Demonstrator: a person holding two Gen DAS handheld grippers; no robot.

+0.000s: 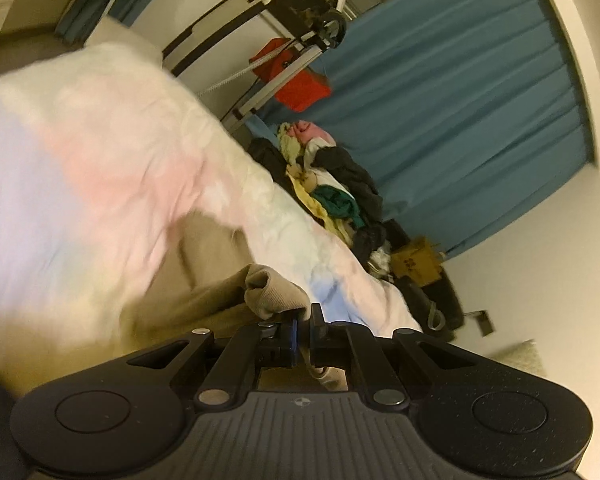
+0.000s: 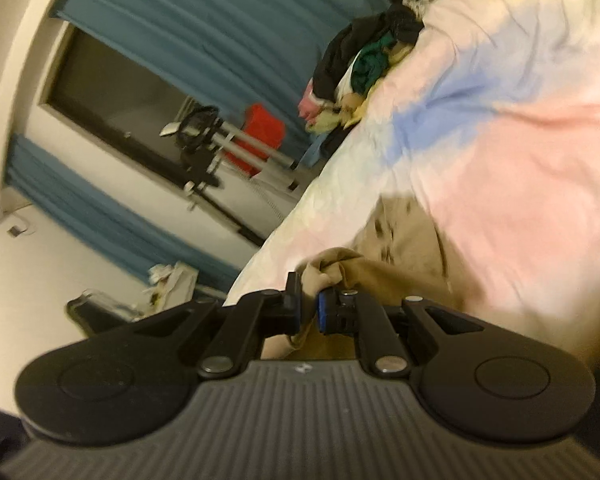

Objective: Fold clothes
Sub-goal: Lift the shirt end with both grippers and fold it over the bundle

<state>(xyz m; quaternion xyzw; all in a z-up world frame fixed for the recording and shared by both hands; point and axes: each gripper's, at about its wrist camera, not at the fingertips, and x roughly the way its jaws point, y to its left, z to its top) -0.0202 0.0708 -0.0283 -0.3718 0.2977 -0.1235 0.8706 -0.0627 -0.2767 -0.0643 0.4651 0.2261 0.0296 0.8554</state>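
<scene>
A tan garment (image 1: 220,264) lies on a pastel tie-dye bedspread (image 1: 80,152). My left gripper (image 1: 303,322) is shut on a bunched tan edge of it (image 1: 272,288), which sticks up between the black fingers. In the right wrist view the same tan garment (image 2: 404,248) spreads over the bedspread (image 2: 520,128), and my right gripper (image 2: 309,304) is shut on another bunched part (image 2: 332,268). Both views are tilted and blurred by motion.
A heap of mixed clothes (image 1: 332,184) sits at the bed's far end, also seen as the clothes pile (image 2: 360,60). Blue curtains (image 1: 460,120) hang behind it. A metal rack with a red bag (image 1: 296,76) stands by the wall. A cardboard box (image 1: 416,260) sits on the floor.
</scene>
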